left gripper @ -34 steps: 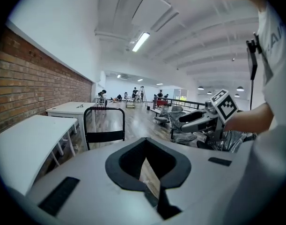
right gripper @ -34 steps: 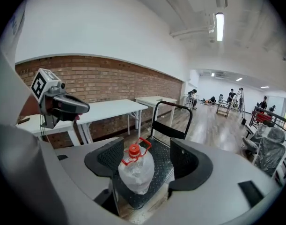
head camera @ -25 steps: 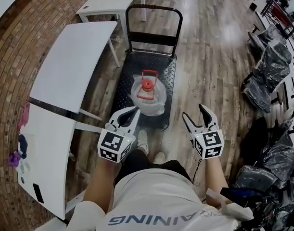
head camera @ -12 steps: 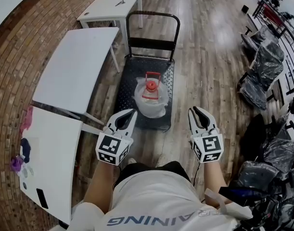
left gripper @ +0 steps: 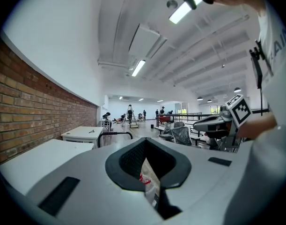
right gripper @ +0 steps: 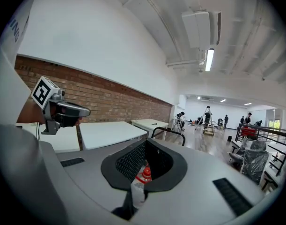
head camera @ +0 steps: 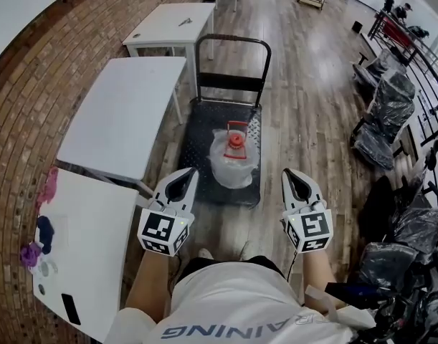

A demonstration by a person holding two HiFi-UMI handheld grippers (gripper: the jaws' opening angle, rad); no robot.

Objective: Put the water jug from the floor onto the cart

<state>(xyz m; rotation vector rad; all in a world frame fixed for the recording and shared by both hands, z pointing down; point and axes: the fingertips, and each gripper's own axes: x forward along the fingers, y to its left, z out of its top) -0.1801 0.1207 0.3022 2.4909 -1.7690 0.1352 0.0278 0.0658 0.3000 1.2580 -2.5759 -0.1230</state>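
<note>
The clear water jug (head camera: 234, 160), with its red cap and handle, stands upright on the black cart (head camera: 196, 143) ahead of me. Both grippers hang in the air short of the cart's near edge, apart from the jug. My left gripper (head camera: 191, 172) is shut and empty. My right gripper (head camera: 287, 173) has just been closing and is now shut, with nothing between its jaws. In the left gripper view the jug (left gripper: 150, 184) shows through the left gripper (left gripper: 145, 141). The right gripper view shows the red cap (right gripper: 143, 175) through the right gripper (right gripper: 147, 142).
White tables (head camera: 125, 110) line the brick wall on the left, one (head camera: 79, 242) carrying small items. Plastic-wrapped chairs (head camera: 380, 131) stand to the right by a railing. The cart's push handle (head camera: 233, 41) is at its far end. Wooden floor stretches beyond.
Both grippers have drawn back and up from the jug, which stays on the cart. The right gripper's jaws went from wide open to shut.
</note>
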